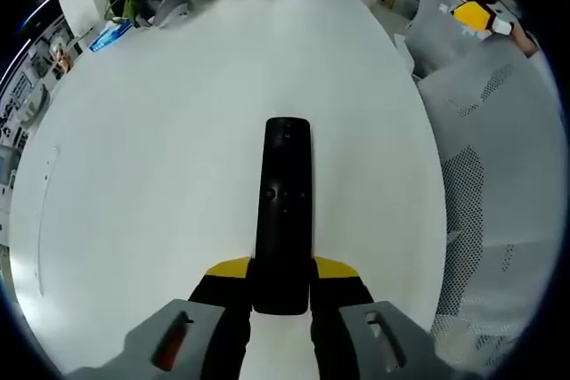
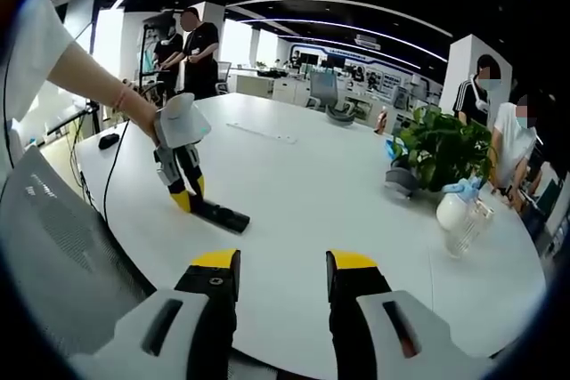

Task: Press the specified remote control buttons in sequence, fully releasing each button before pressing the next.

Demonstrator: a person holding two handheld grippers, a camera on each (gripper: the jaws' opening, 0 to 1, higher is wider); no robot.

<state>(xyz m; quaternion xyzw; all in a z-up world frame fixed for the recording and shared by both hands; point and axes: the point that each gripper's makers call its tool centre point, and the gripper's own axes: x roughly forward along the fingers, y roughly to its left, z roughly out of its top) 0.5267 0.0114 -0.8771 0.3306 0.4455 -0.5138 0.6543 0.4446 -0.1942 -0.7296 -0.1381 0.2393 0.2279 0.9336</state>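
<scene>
Now the left tool clamps the near end of the black remote, steadying it flat on the white counter; the right tool hovers open, well apart, best lowered squarely onto one button

Open-plan office or showroom floor. Large white oval meeting table in the foreground, with a grey mesh office chair pulled up to it. Dark ceiling with curved strip lights. Desks and swivel chairs further back. Several people standing about. Potted green plant and a spray bottle on the table.
</scene>
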